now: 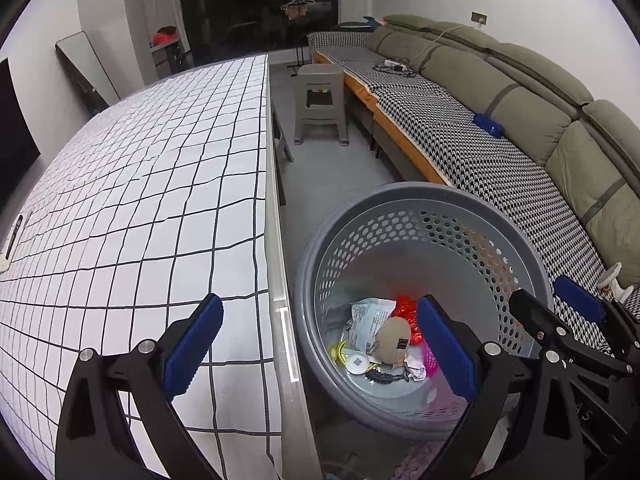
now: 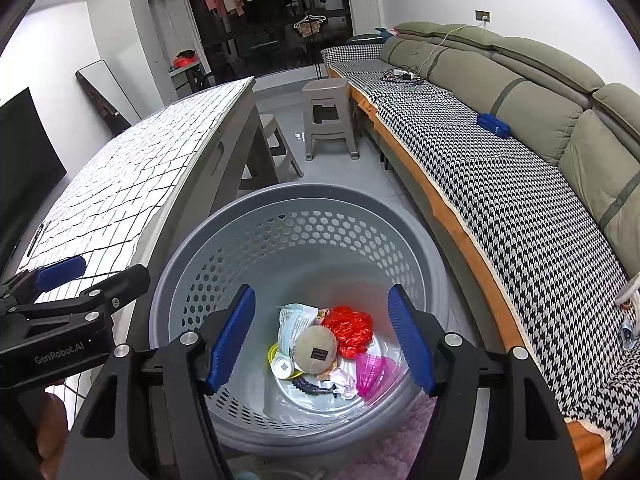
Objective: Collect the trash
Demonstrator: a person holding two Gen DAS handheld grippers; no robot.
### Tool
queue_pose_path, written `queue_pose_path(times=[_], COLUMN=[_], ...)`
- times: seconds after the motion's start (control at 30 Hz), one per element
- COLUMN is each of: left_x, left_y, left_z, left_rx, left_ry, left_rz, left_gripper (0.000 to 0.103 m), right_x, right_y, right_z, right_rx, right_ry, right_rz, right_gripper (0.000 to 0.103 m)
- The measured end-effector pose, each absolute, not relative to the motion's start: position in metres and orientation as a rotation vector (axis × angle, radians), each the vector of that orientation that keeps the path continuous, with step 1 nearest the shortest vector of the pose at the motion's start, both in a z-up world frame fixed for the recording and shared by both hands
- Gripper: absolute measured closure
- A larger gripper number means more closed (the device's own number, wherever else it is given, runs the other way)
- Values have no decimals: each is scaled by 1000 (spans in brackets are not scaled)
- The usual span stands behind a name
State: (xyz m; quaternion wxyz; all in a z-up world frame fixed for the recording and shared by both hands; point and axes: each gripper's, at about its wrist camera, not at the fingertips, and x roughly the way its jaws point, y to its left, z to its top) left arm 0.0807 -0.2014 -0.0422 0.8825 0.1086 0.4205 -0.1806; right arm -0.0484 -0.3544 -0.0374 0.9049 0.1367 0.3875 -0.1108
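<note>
Left to right. The table, under a grid-patterned cloth, fills the left of both views; no loose trash shows on the part of it in view. The left gripper hangs with jaws wide and empty, straddling the table's edge: one finger over the cloth, the other over the basket. The grey perforated basket stands on the floor between table and sofa, and the collected trash lies at its bottom: a pale wrapper, a round beige ball, red crinkled plastic and a pink mesh piece, touching one another. The right gripper hangs directly above the basket's mouth, jaws wide and empty, the heap framed between its fingers; it is judged the nearer to the basket.

The right wrist view shows the whole rim and the heap unobstructed. The left wrist view hides part of the heap behind a finger, but shows far more of the tabletop, where any remaining item would have to be sought.
</note>
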Motion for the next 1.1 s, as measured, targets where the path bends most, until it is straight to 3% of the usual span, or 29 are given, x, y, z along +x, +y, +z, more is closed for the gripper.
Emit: queue_pose_path(times=[1.1], left_x=[78], left_y=[-202], left_z=[-42], left_rx=[245], left_ry=[856], left_rz=[-349], left_gripper=[7], right_x=[-49], right_y=[-352], right_z=[-41], right_rx=[284], right_ry=[801], right_rz=[-228], right_gripper=[37])
